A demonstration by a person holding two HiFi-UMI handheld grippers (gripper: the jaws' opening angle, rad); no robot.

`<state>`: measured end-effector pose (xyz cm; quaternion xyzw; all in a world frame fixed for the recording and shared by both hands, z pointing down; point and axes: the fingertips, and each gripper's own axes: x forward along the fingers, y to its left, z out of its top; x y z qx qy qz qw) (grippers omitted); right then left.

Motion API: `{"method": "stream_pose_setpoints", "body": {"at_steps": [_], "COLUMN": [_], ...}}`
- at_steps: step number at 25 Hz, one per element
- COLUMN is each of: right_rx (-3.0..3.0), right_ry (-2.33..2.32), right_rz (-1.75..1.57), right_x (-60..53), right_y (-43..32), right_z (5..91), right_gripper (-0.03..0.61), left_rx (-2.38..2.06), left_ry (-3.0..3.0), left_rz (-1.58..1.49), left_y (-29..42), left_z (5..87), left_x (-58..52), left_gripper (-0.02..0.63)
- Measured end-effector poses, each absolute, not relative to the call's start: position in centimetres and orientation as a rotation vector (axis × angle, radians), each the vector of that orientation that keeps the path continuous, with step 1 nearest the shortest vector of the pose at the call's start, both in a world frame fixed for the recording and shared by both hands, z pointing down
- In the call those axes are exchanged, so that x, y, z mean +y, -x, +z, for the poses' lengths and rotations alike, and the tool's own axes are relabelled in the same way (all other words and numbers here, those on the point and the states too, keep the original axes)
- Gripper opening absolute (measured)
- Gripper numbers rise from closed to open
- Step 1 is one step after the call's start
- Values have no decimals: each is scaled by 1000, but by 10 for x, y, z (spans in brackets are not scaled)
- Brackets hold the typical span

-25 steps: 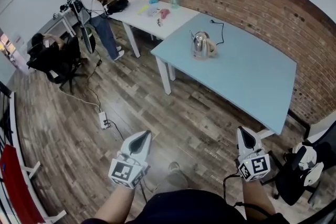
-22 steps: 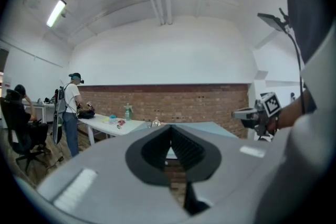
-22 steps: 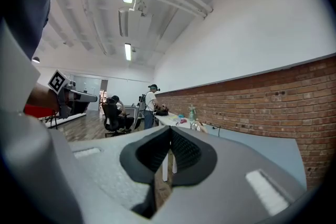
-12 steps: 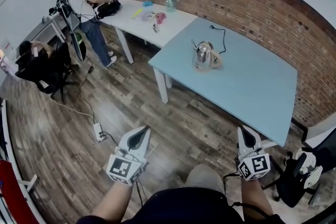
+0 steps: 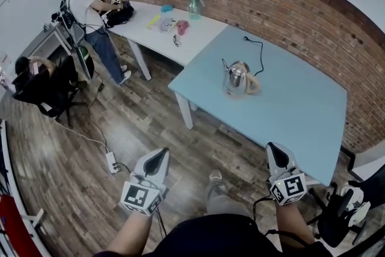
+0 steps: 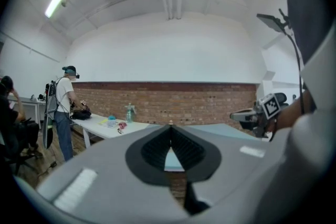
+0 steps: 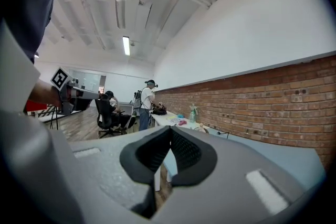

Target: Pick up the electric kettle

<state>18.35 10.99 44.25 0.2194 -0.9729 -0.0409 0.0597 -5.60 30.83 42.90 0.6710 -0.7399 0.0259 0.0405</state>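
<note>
A shiny steel electric kettle (image 5: 237, 79) with a pale handle stands upright on the light blue table (image 5: 301, 111), its black cord (image 5: 260, 57) running toward the brick wall. Both grippers hover over the wooden floor, short of the table's near edge and far from the kettle. My left gripper (image 5: 162, 153) is shut and holds nothing; its jaws (image 6: 169, 125) meet at the tip. My right gripper (image 5: 272, 147) is likewise shut and empty (image 7: 170, 128). In the right gripper view the kettle (image 7: 201, 128) shows small, just past the jaw tips.
A white table (image 5: 198, 33) with a spray bottle (image 5: 193, 3) and small items adjoins the blue one. A person (image 5: 84, 15) stands at its far end; another sits in a chair (image 5: 42, 84). A power strip (image 5: 112, 162) lies on the floor. A black chair (image 5: 343, 213) stands at right.
I have walked closer to the blue table; its near edge now lies closer to both grippers. The grippers stayed shut. The kettle has not moved on the table.
</note>
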Motion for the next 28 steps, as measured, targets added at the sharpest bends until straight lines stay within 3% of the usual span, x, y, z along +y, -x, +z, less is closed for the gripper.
{"method": "stream_pose_setpoints", "body": {"at_steps": [9,28], "right_rx": [-2982,-2935], "right_ry": [-570,-501], "right_rz": [-131,2], "right_x": [18,-111], "right_y": [-104,-16], "right_z": [437,478], "right_gripper": [3,3], "left_rx": [-2324,-2285], "left_ry": [-1971,-1972], "left_rz": [126,159], "left_y": [121,198], "left_z": [415,426], "left_x": [223,68], "left_gripper": [3,5]}}
